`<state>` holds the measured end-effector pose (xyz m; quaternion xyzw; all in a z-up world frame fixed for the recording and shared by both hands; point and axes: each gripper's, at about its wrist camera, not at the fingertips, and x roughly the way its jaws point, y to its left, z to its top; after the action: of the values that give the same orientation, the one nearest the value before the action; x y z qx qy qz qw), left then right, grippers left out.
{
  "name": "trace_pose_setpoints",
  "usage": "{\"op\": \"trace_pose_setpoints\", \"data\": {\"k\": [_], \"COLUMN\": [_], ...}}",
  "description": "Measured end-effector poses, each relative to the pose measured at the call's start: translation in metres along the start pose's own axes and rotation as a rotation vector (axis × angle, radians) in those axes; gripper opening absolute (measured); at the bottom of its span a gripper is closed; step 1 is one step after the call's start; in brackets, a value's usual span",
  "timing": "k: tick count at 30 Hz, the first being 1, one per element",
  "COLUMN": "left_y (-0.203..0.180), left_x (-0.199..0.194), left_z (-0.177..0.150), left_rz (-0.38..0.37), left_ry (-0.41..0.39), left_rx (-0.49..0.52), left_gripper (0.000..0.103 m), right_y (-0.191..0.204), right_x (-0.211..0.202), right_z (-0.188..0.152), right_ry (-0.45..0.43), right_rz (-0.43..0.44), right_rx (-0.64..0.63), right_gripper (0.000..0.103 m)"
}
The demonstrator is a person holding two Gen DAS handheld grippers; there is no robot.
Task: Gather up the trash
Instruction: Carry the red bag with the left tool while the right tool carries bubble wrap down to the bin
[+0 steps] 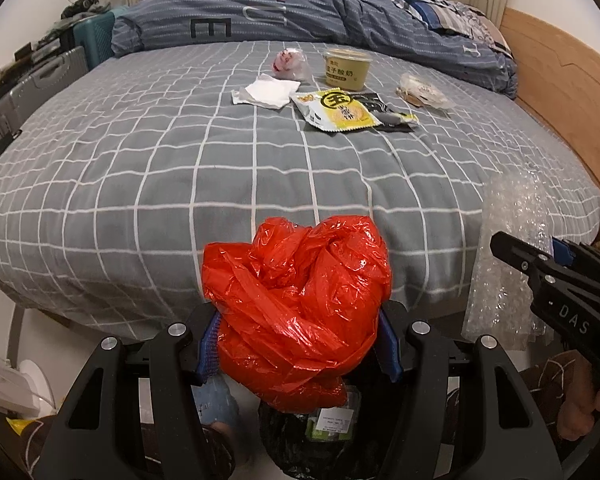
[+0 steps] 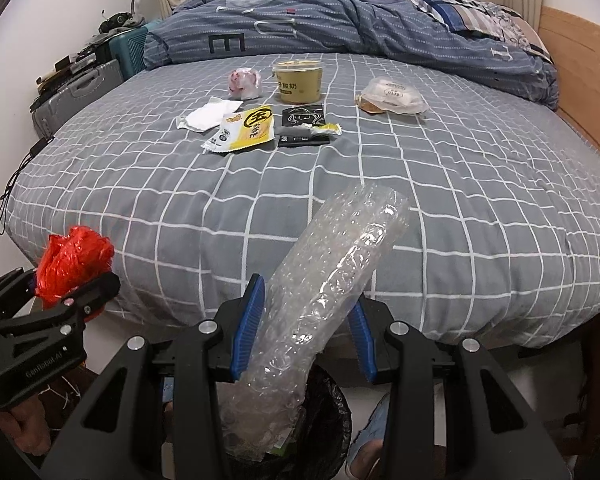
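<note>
Bin (image 2: pixel 332 412) at bed edge (image 2: pixel 260 320); left hand-held gripper (image 1: pixel 300 344) clamps red bag (image 1: pixel 296 304), right hand-held gripper (image 2: pixel 306 332) bubble wrap (image 2: pixel 324 300).

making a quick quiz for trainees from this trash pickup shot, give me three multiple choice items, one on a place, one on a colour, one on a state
1. Where is the yogurt tub?
A. on the bed
B. in the bin
C. on the floor

2. What colour is the bag in the left hand-held gripper?
A. blue
B. red
C. green

3. What state is the right hand-held gripper in?
A. open and empty
B. shut on bubble wrap
C. shut on a tissue

Answers:
1. A, the tub stands upright on the checked sheet, among the wrappers.
2. B, the crumpled plastic between the blue pads is bright red.
3. B, its pads press both sides of the clear bubble wrap, whose lower end hangs over the black-lined bin.
</note>
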<state>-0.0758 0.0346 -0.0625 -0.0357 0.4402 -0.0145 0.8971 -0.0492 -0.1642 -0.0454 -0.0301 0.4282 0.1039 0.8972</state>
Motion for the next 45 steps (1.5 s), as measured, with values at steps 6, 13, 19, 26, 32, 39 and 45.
{"op": "trace_pose_setpoints", "data": {"k": [6, 13, 19, 26, 32, 39, 45], "left_y": [0.003, 0.01, 0.016, 0.02, 0.019, 0.015, 0.011], "left_x": [-0.002, -0.002, -0.001, 0.002, 0.004, 0.004, 0.014], "left_z": [-0.015, -0.038, -0.061, -0.082, -0.1, -0.119, -0.133], "left_rz": [0.001, 0.007, 0.009, 0.026, 0.032, 0.047, 0.064], "left_ry": [0.018, 0.044, 0.077, 0.099, 0.127, 0.144, 0.169], "left_rx": [-0.008, -0.019, -0.036, -0.053, -0.061, -0.053, -0.038], "left_gripper": [0.059, 0.059, 0.059, 0.059, 0.059, 0.059, 0.059], "right_y": [0.003, 0.005, 0.011, 0.02, 0.027, 0.028, 0.028], "right_x": [-0.004, -0.009, -0.006, -0.003, 0.0, 0.0, 0.003], "right_z": [-0.009, -0.025, -0.041, -0.062, -0.083, -0.102, -0.115], "right_ry": [0.012, 0.022, 0.045, 0.075, 0.11, 0.135, 0.161], "right_rz": [-0.001, -0.005, -0.003, -0.005, -0.014, -0.015, -0.02], "right_rx": [-0.017, -0.027, -0.033, -0.044, -0.056, -0.052, -0.049], "right_gripper": [0.04, 0.04, 0.04, 0.04, 0.04, 0.04, 0.04]}}
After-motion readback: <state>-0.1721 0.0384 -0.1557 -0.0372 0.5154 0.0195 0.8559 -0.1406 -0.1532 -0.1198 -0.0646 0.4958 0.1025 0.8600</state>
